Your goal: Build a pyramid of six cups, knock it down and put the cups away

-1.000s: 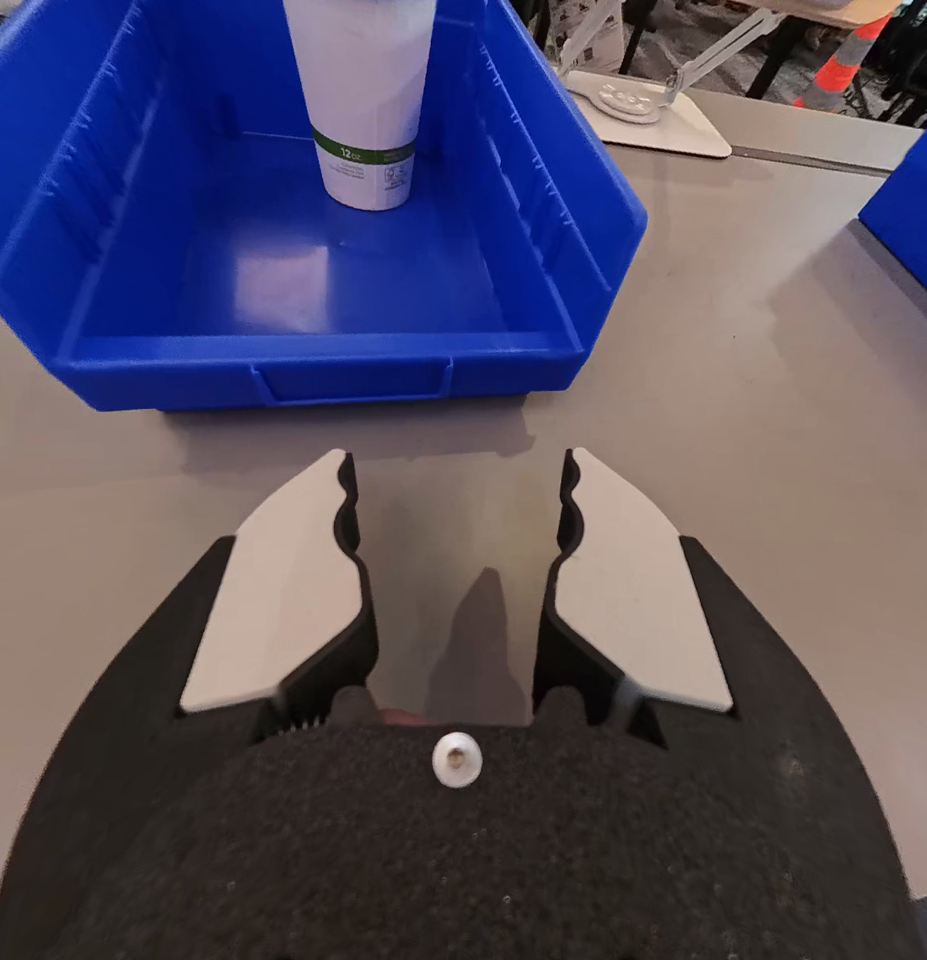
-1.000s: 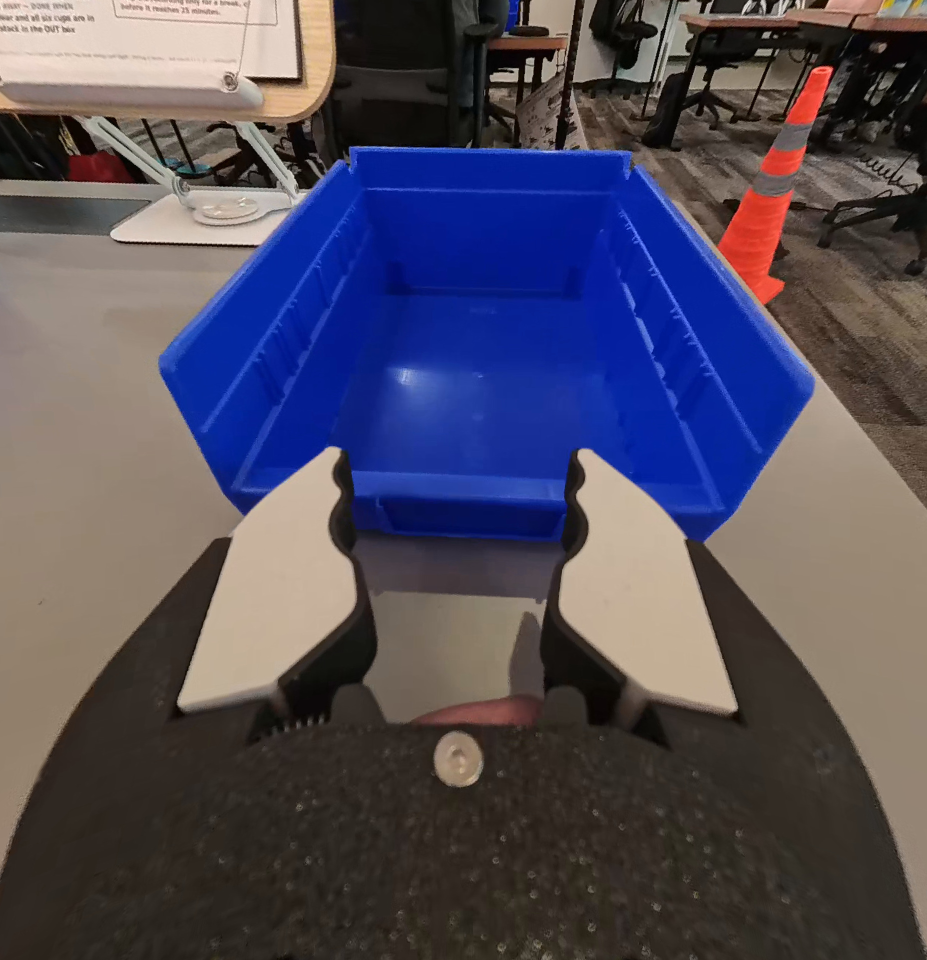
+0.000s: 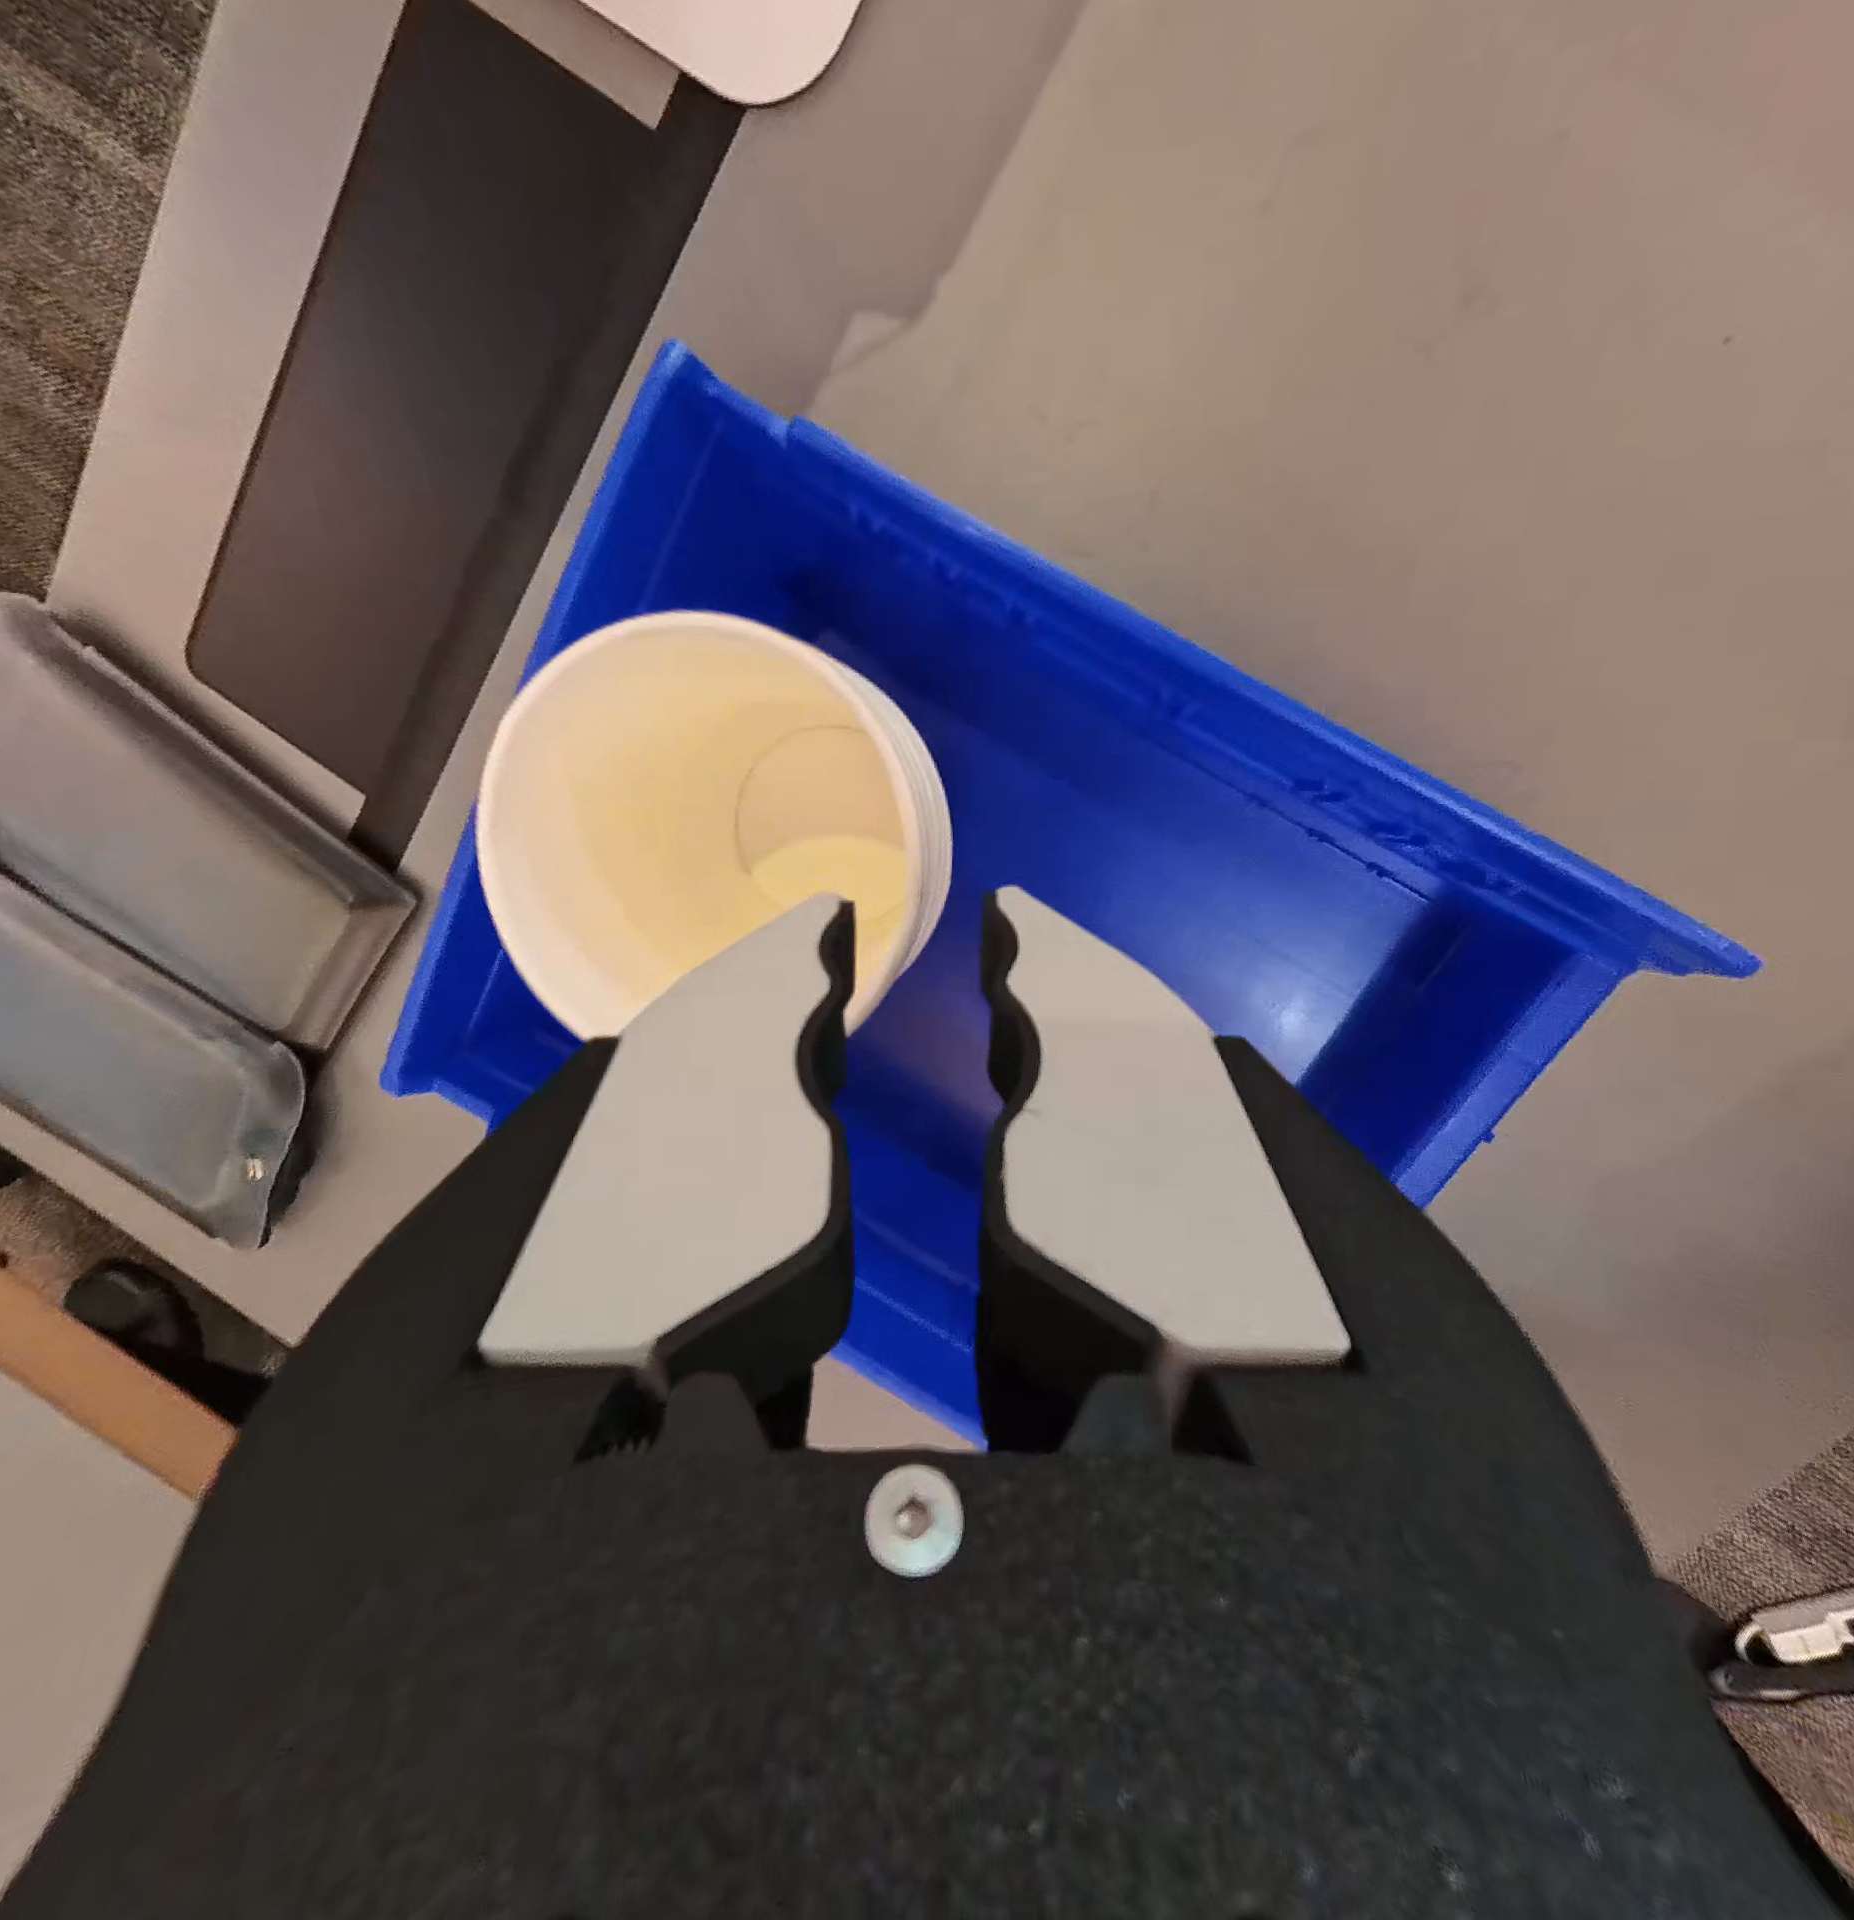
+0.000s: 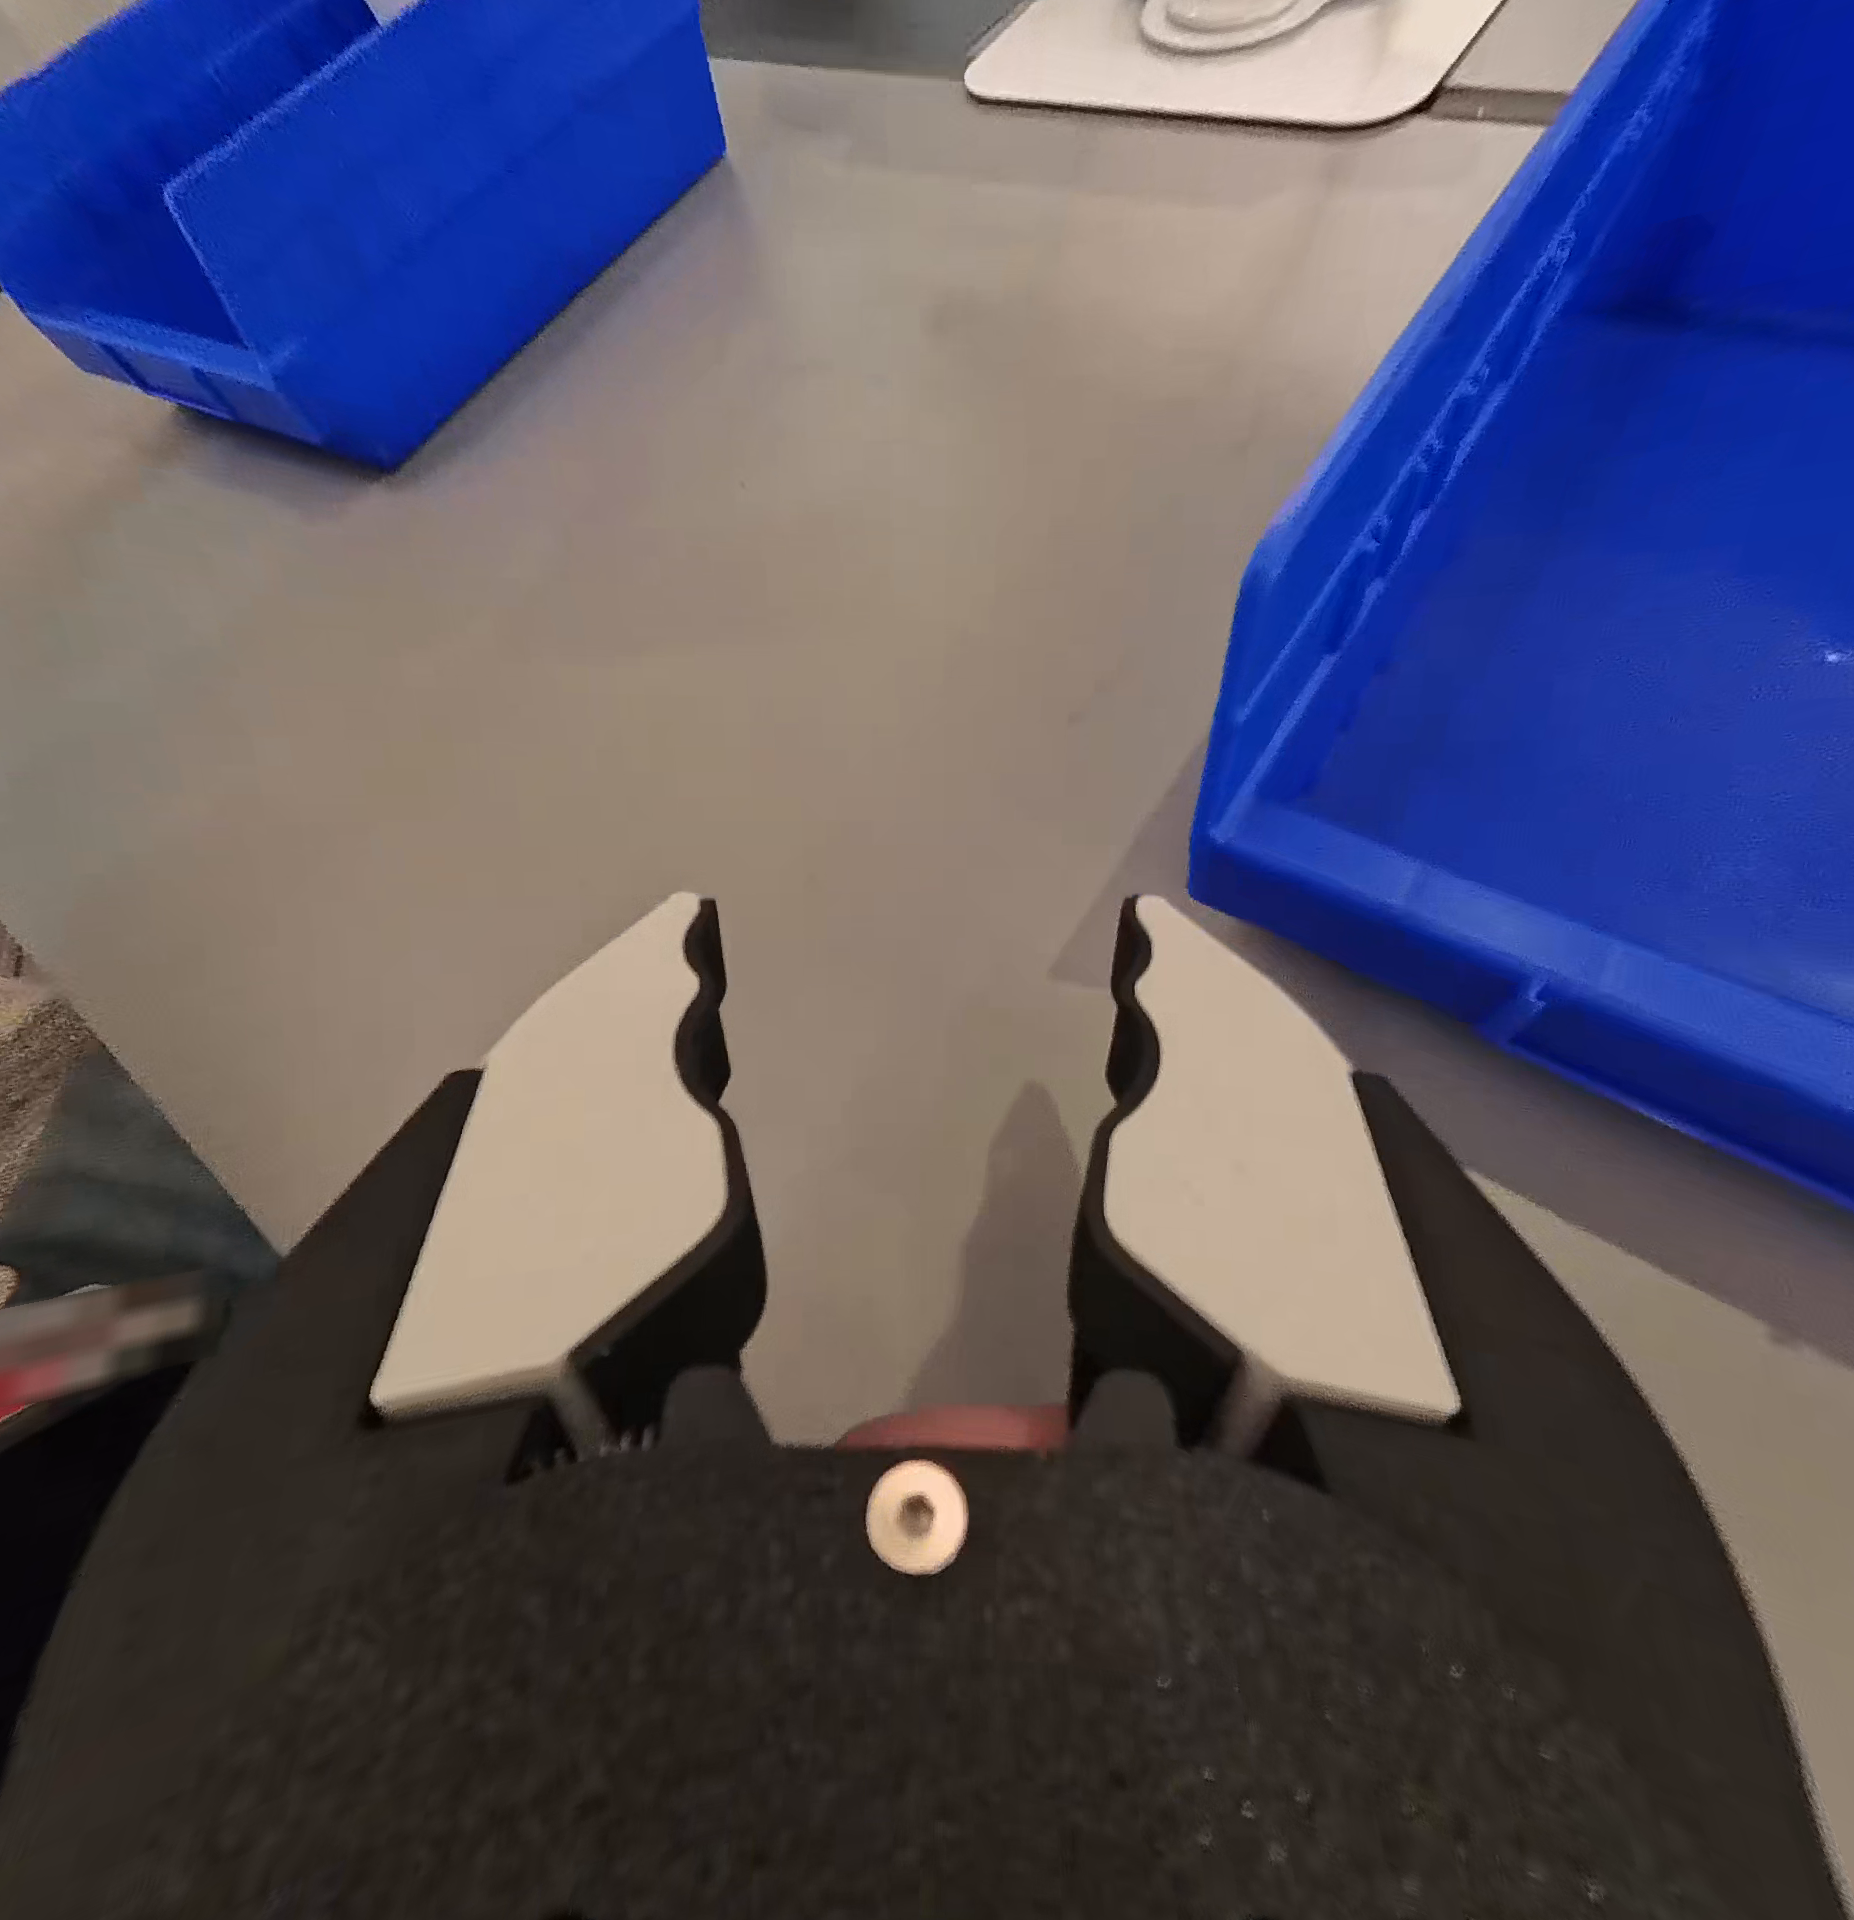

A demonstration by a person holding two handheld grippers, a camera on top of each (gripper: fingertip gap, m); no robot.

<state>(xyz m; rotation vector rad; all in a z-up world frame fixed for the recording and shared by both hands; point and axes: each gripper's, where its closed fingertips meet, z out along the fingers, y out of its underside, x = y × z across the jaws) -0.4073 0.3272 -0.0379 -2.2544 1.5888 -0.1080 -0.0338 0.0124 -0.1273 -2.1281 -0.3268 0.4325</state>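
Note:
A stack of white paper cups (image 3: 694,821) stands upright in the far-left part of a blue bin (image 3: 1214,831); several nested rims show. My left gripper (image 3: 918,904) looks straight down from above it. Its jaws are partly open and straddle the stack's right rim, with the left finger (image 3: 694,1122) over the cup mouth. I cannot tell whether a finger touches the rim. My right gripper (image 4: 918,914) is wide open and empty over the bare grey table (image 4: 798,571). The same bin shows far off in the right wrist view (image 4: 362,229).
A second blue bin (image 4: 1577,623) lies close on the right of my right gripper; the part in view is empty. A white stand base (image 4: 1214,62) sits at the table's back. Grey trays (image 3: 123,883) lie beyond the table's edge on the left.
My left gripper has risen and tipped over to look down into the bin above the cups, and its jaws have narrowed. My right gripper has swung left, away from its bin.

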